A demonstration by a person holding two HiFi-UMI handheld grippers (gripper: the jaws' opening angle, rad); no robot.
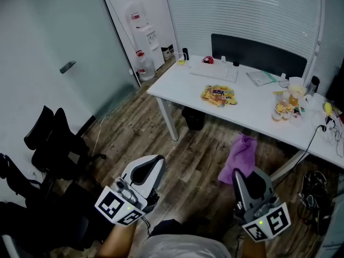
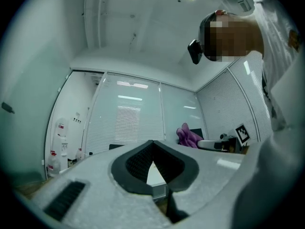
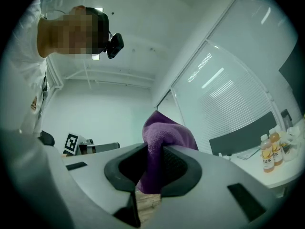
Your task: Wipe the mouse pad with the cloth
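Observation:
My right gripper (image 1: 240,175) is shut on a purple cloth (image 1: 239,151), held in the air over the wooden floor in front of the white table (image 1: 252,109). In the right gripper view the cloth (image 3: 165,136) stands up from between the pads of that gripper (image 3: 152,162). The white left gripper (image 1: 155,163) hangs beside it, shut and holding nothing; its own view shows the tips (image 2: 152,150) pressed together, with the cloth (image 2: 189,136) off to the right. I cannot make out a mouse pad on the table; a red mouse (image 1: 207,59) lies by the keyboard (image 1: 214,71).
The table holds a snack packet (image 1: 218,95), drink bottles (image 1: 282,109) and papers. A dark bin (image 1: 193,117) stands under it. Black chairs (image 1: 54,144) are at the left, a water dispenser (image 1: 145,34) by the glass wall, cables (image 1: 314,190) on the floor at right.

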